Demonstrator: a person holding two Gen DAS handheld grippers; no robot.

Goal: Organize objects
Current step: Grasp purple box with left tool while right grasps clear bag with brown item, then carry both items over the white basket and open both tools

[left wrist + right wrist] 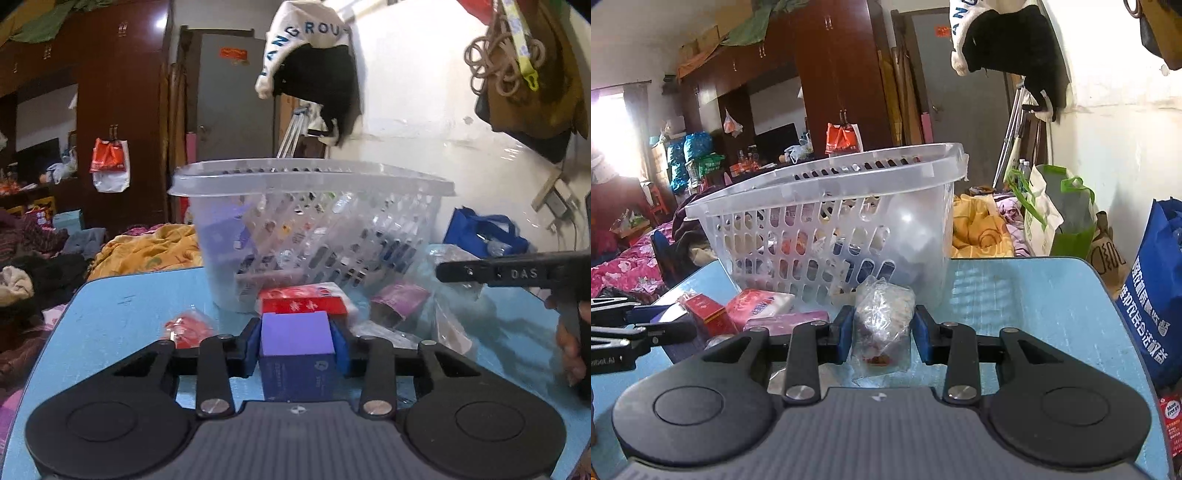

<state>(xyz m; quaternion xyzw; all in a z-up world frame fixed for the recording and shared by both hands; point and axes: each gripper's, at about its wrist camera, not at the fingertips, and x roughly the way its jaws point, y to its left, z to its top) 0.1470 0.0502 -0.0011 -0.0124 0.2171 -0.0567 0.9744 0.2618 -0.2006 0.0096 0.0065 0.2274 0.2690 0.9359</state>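
My left gripper [297, 341] is shut on a purple box [295, 347] and holds it above the blue table [122, 317], in front of a clear plastic basket [310, 221]. My right gripper [882, 330] is shut on a clear plastic bag of snacks [882, 325], in front of the same basket [831, 221], which holds several items. A red box [304, 301] lies between the purple box and the basket. The right gripper shows at the right edge of the left wrist view [517, 275]; the left gripper shows at the left edge of the right wrist view [635, 332].
On the table lie a red packet [188, 326], a pink packet [400, 299], clear bags [443, 321], a red box [705, 312], a tissue pack [759, 304] and a pink pack [790, 319]. A blue bag [1156, 295] stands at the right. Bedding surrounds the table.
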